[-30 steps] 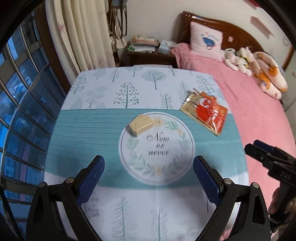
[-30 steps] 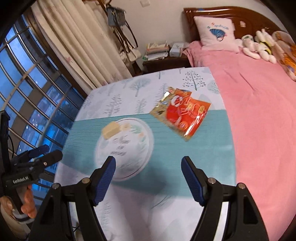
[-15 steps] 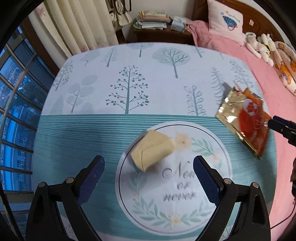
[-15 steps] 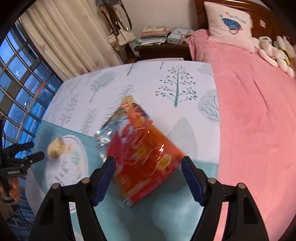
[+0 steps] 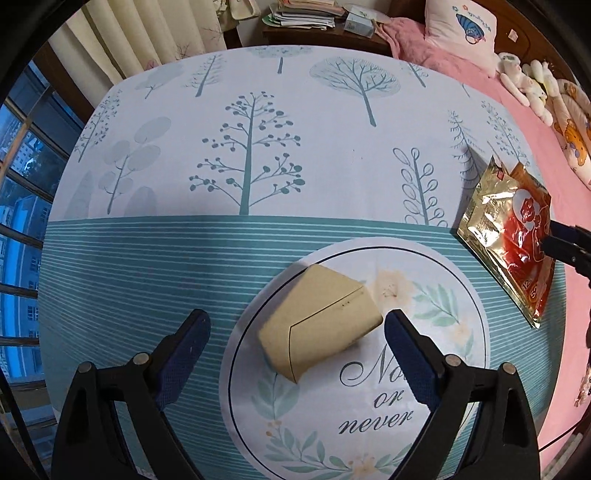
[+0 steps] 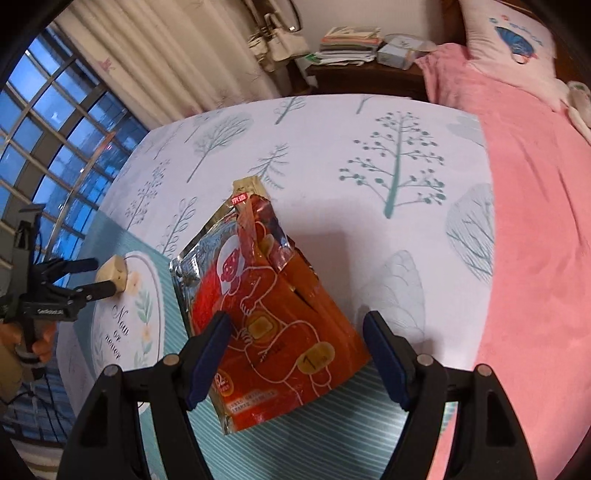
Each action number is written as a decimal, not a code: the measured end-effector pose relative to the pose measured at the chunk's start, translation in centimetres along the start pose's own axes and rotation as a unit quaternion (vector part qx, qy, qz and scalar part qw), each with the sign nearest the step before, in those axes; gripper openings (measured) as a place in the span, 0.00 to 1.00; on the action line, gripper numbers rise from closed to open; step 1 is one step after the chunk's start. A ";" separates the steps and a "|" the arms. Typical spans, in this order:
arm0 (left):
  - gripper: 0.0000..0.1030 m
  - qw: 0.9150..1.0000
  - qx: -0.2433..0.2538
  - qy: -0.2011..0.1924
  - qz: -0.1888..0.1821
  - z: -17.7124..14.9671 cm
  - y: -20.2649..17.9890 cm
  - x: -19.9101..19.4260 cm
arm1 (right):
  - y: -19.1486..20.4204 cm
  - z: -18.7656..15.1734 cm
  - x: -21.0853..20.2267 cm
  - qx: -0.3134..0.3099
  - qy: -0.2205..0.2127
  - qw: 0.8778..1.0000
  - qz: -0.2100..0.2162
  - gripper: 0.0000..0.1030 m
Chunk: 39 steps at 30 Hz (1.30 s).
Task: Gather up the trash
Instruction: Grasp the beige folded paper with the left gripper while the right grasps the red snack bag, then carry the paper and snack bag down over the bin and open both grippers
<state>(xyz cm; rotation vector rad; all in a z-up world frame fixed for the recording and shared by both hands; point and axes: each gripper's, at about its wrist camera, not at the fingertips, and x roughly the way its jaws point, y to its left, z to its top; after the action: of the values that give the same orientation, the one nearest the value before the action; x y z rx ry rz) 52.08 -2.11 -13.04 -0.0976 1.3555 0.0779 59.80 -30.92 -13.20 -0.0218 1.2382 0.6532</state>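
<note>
A flattened tan cardboard tube [image 5: 320,325] lies on the table's round "Now or never" print. My left gripper [image 5: 297,345] is open, its fingers on either side of the tube's near end. A red and gold snack wrapper [image 6: 273,321] lies near the table's right edge; it also shows in the left wrist view [image 5: 511,236]. My right gripper [image 6: 297,354] is open with its fingers straddling the wrapper's near part. The left gripper [image 6: 96,275] also shows in the right wrist view, around the tube [image 6: 114,275].
The table has a tree-print cloth [image 5: 258,122]. A bed with a pink cover [image 6: 535,206] runs along the table's right side. A nightstand with books [image 5: 317,18] stands behind, curtains [image 6: 177,55] and a window [image 5: 22,221] to the left.
Both grippers have moved forward and down. The left one has come around the cardboard tube and the right one around the wrapper. Both stay open.
</note>
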 end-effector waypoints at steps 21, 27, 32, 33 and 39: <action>0.61 0.999 0.036 -0.012 0.031 -1.0 -2.7 0.0 | 4.6 -1.8 1.3 -0.085 0.032 0.996 0.000 0.10; 0.61 0.999 0.041 -0.025 0.024 -3.4 -3.2 -1.5 | 6.6 -3.5 -0.5 -0.066 -0.009 0.998 0.007 0.08; 0.61 0.999 0.019 -0.046 0.002 -5.1 -2.5 -4.7 | 8.8 -4.7 -2.7 -0.047 -0.040 0.998 0.007 0.08; 0.61 0.999 0.016 -0.051 -0.003 -5.6 -2.2 -5.4 | 9.3 -5.0 -3.2 -0.044 -0.047 0.998 0.006 0.08; 0.61 0.996 0.009 -0.088 -0.026 -9.3 -0.6 -10.6 | 13.8 -7.8 -7.0 -0.039 -0.091 0.995 -0.010 0.08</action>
<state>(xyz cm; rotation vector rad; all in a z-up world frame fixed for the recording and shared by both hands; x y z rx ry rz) 40.85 -3.78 -4.66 -0.1073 1.1772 0.0297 45.39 -25.54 -5.28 -0.0390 1.0344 0.6712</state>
